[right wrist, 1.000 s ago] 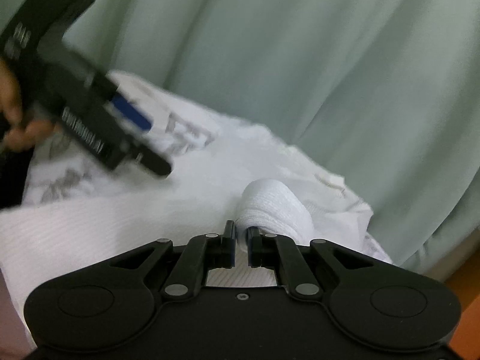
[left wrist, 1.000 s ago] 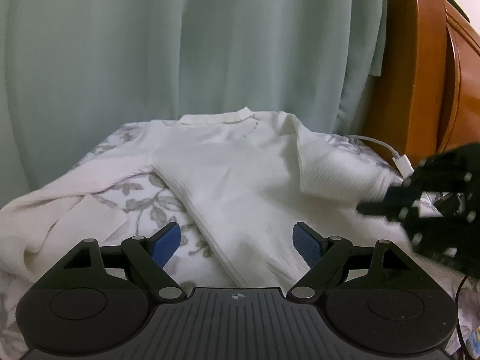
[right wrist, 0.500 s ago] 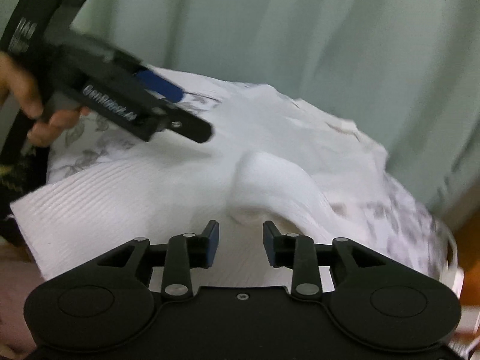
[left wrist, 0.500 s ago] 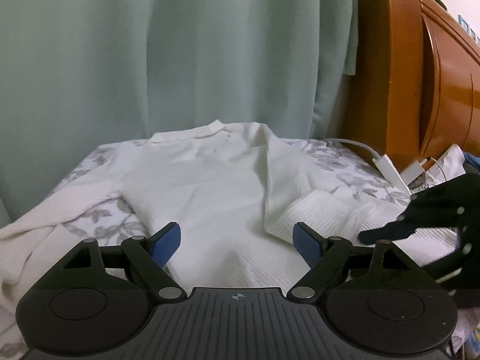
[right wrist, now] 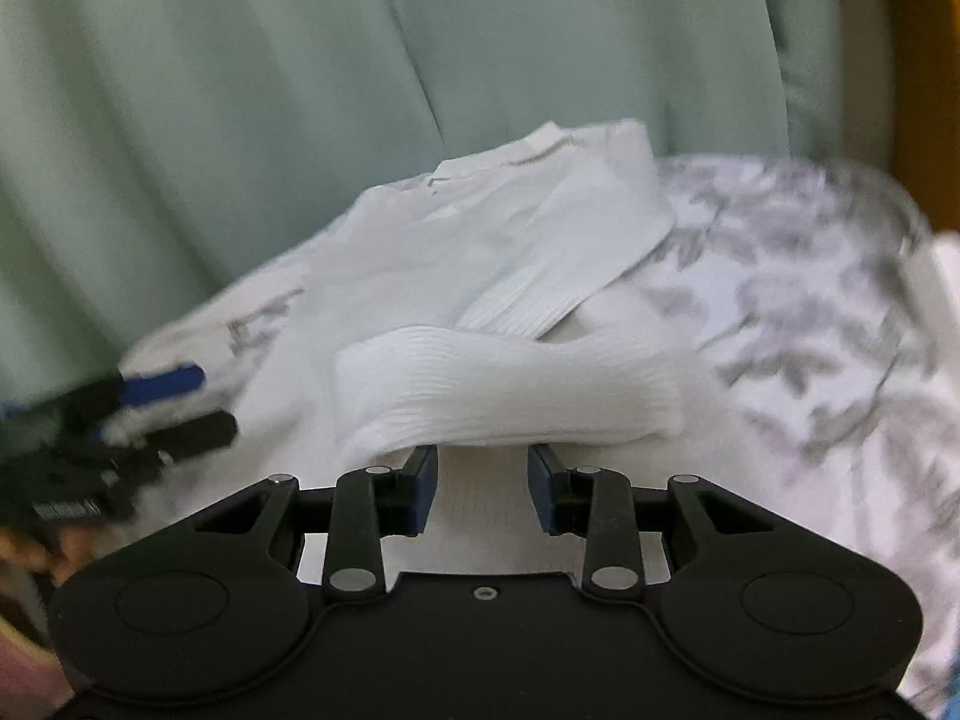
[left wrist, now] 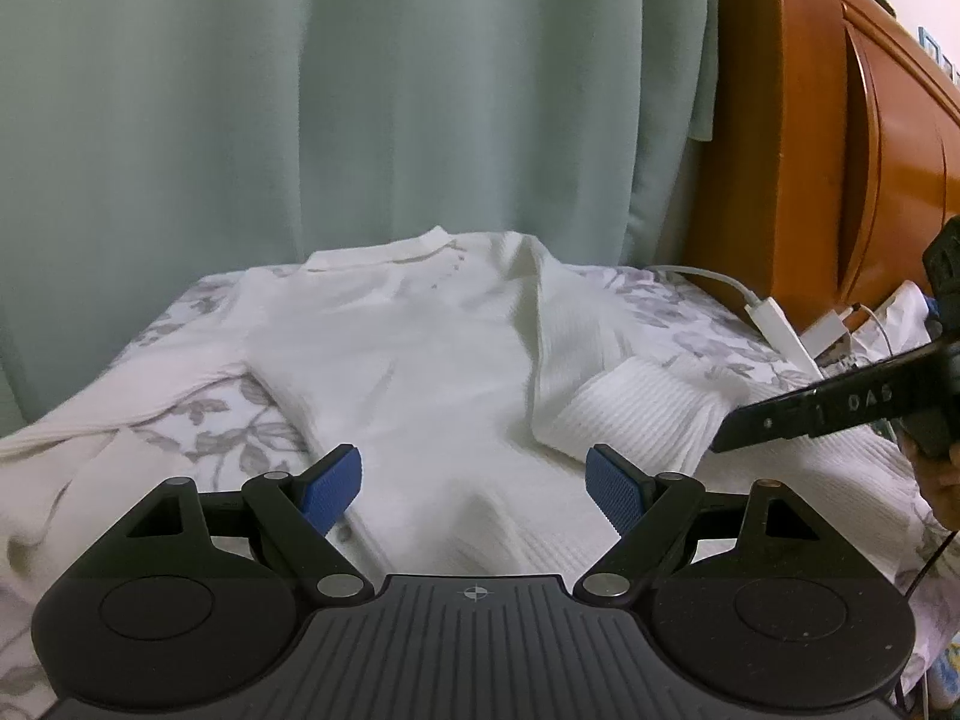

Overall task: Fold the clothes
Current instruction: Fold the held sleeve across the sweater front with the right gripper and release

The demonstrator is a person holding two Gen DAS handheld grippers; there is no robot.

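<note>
Surface: bed with grey floral sheet (left wrist: pixel 672 312)
On it: white knit sweater (left wrist: pixel 420 360) spread flat, one sleeve folded across its body
Far right edge: white charger cable (left wrist: pixel 774 324)

I see a white ribbed knit sweater (left wrist: pixel 432 372) lying flat in the middle of the frame, collar at the top. One sleeve is folded across it; the other stretches off left.
</note>
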